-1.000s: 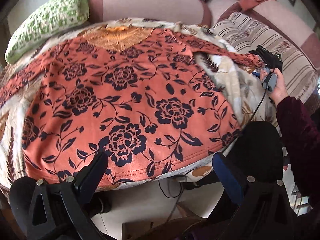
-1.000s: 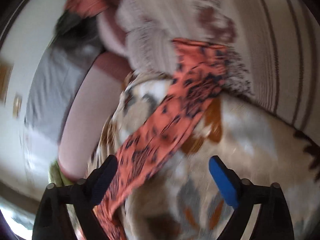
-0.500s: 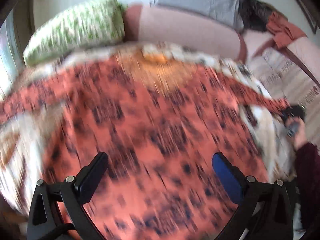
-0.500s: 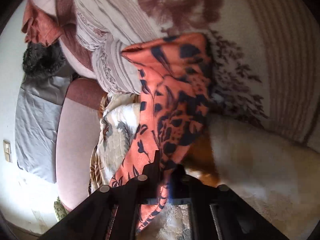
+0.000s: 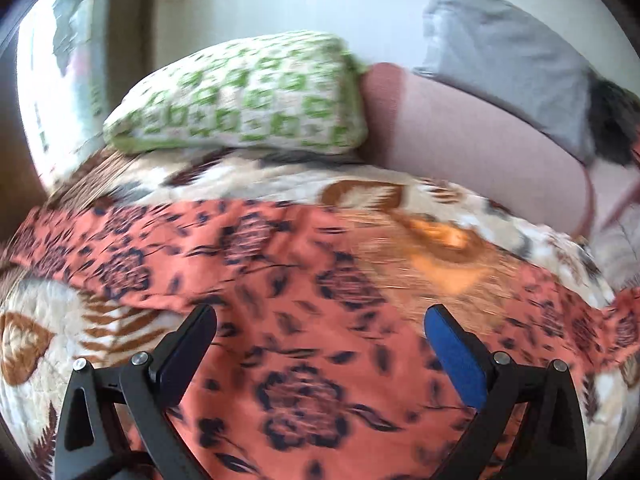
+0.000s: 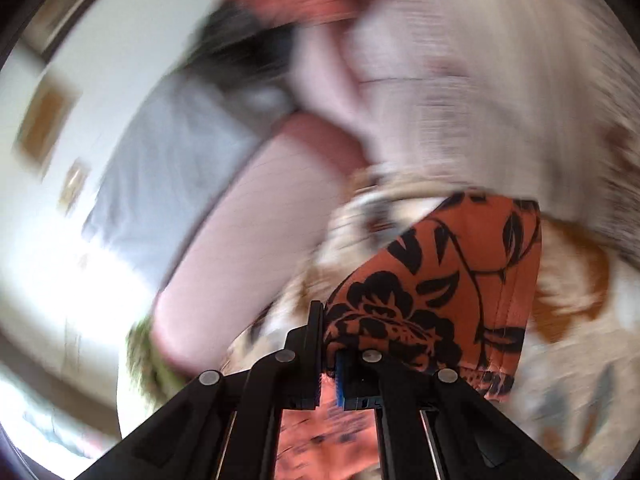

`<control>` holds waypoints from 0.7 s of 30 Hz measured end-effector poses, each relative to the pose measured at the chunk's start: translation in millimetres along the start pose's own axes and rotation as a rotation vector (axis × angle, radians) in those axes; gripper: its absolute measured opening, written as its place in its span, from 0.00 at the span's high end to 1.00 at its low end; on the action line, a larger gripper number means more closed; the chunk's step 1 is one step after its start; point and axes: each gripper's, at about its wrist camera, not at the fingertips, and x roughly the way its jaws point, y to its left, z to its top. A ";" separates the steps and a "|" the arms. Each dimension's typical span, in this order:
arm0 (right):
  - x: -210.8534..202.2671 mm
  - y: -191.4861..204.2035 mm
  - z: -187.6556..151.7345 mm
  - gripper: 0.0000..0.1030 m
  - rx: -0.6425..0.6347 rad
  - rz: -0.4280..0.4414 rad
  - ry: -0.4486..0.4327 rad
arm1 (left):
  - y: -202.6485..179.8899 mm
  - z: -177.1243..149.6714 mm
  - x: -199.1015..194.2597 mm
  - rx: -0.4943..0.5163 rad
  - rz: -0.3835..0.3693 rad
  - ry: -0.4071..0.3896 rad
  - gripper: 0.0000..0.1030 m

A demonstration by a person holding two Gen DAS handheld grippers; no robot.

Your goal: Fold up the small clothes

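An orange top with a black flower print (image 5: pixel 304 320) lies spread face up on a leaf-patterned blanket (image 5: pixel 56 320) over a sofa. My left gripper (image 5: pixel 320 336) hovers open above the top's left shoulder and sleeve area, its fingers apart with nothing between them. In the right wrist view my right gripper (image 6: pixel 330 354) is shut on the end of the top's sleeve (image 6: pixel 448 280), which hangs lifted and folded over in front of the jaws. Both views are blurred by motion.
A green and white cushion (image 5: pixel 248 100) rests at the back left. The pink sofa back (image 5: pixel 472 140) carries a grey cloth (image 5: pixel 504 52) draped over it. A striped beige cover (image 6: pixel 500 60) fills the sofa seat to the right.
My right gripper closed on the sleeve end and has lifted it off the blanket. My left gripper swept from the top's hem toward its left shoulder and sleeve.
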 end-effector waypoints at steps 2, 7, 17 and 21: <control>14.5 57.3 -28.3 0.95 -0.081 0.072 0.046 | 22.2 3.0 3.8 -0.045 0.046 0.011 0.00; 63.0 169.1 -132.9 0.95 -0.196 0.224 0.215 | 72.3 21.0 -7.4 -0.103 0.214 -0.054 0.00; 181.1 199.3 -360.3 0.84 -0.375 0.121 0.767 | 137.5 32.9 -12.8 -0.158 0.343 -0.065 0.00; 163.4 185.5 -372.3 0.55 -0.440 0.223 0.828 | 141.9 33.7 -12.7 -0.175 0.320 -0.061 0.00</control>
